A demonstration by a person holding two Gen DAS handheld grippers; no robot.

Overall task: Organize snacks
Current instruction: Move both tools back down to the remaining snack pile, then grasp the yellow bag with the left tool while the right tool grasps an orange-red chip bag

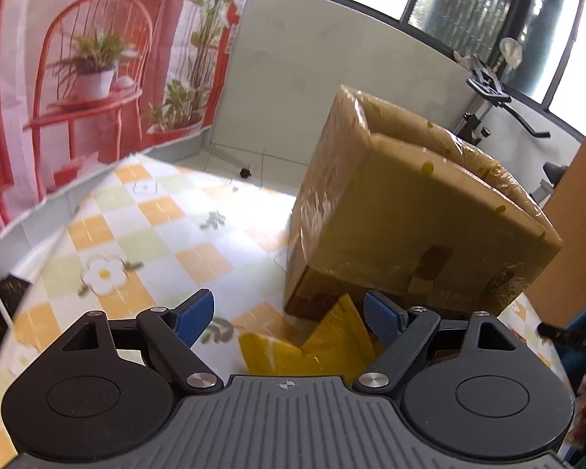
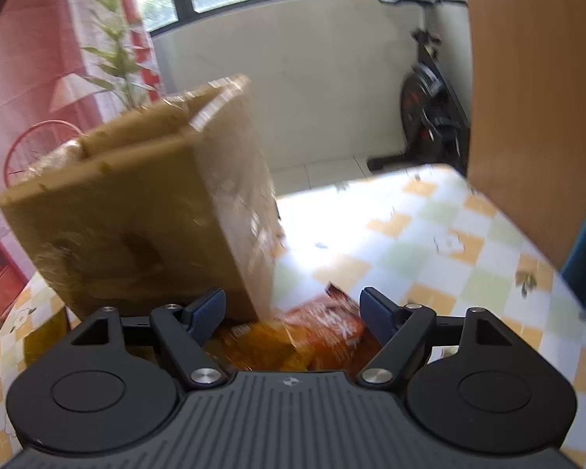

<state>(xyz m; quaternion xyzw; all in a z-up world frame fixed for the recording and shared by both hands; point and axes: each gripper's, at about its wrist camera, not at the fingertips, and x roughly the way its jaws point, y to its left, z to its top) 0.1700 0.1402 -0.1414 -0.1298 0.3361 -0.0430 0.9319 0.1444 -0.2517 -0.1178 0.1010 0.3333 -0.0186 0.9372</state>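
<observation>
Left claw (image 1: 289, 316) over yellow packet (image 1: 312, 348), right claw (image 2: 293, 314) — orange packets (image 2: 320, 336)

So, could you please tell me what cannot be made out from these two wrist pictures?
- Inside of the cardboard box: hidden in both views by its own walls and flaps.
- Yellow packet, left wrist view: its near end is cut off by the left hand-held gripper.
- Orange snack packet, right wrist view: print blurred, partly covered by the right hand-held gripper.
</observation>
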